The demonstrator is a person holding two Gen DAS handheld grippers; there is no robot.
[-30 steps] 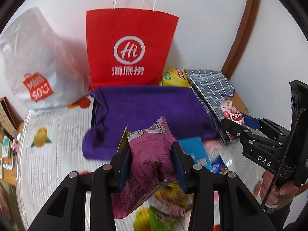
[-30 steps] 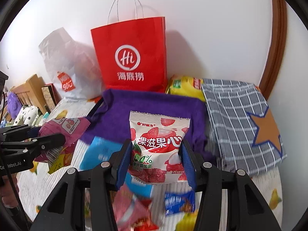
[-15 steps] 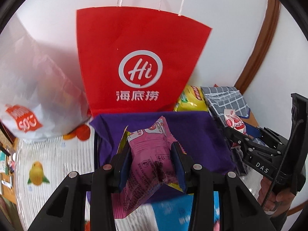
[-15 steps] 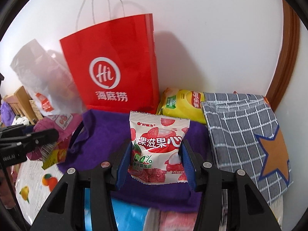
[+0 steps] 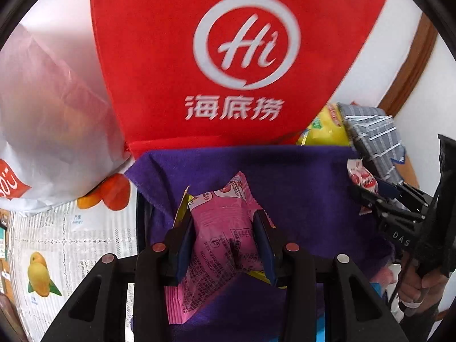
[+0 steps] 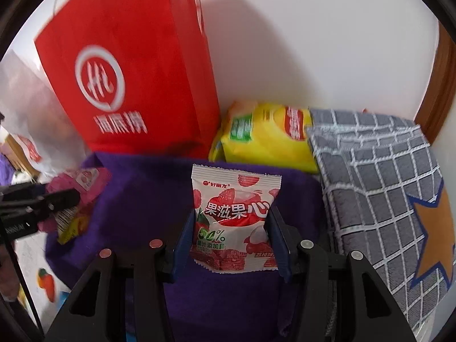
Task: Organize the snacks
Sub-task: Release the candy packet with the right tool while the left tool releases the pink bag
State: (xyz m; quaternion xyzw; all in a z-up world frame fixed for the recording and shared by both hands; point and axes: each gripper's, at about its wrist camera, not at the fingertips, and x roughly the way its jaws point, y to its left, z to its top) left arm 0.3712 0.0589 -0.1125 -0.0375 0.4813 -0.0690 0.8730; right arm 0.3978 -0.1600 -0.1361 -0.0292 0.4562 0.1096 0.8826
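Note:
My left gripper (image 5: 225, 225) is shut on a pink snack packet (image 5: 222, 233), with a yellow packet edge behind it, held above the purple towel (image 5: 299, 188). My right gripper (image 6: 232, 228) is shut on a white and red strawberry snack packet (image 6: 233, 219), also above the purple towel (image 6: 142, 199). The right gripper also shows at the right of the left wrist view (image 5: 370, 196), and the left gripper at the left of the right wrist view (image 6: 65, 199). A red paper bag (image 5: 228, 57) stands close behind the towel; it also shows in the right wrist view (image 6: 128, 71).
A white plastic bag (image 5: 48, 131) sits left of the red bag. A yellow chip bag (image 6: 265, 139) and a grey checked cloth with an orange star (image 6: 384, 199) lie to the right by the wall. A fruit-print tablecloth (image 5: 71, 242) covers the table.
Both grippers have moved forward with their packets, from over the loose snacks to above the purple towel, close to the red bag. The loose snacks have dropped out of view.

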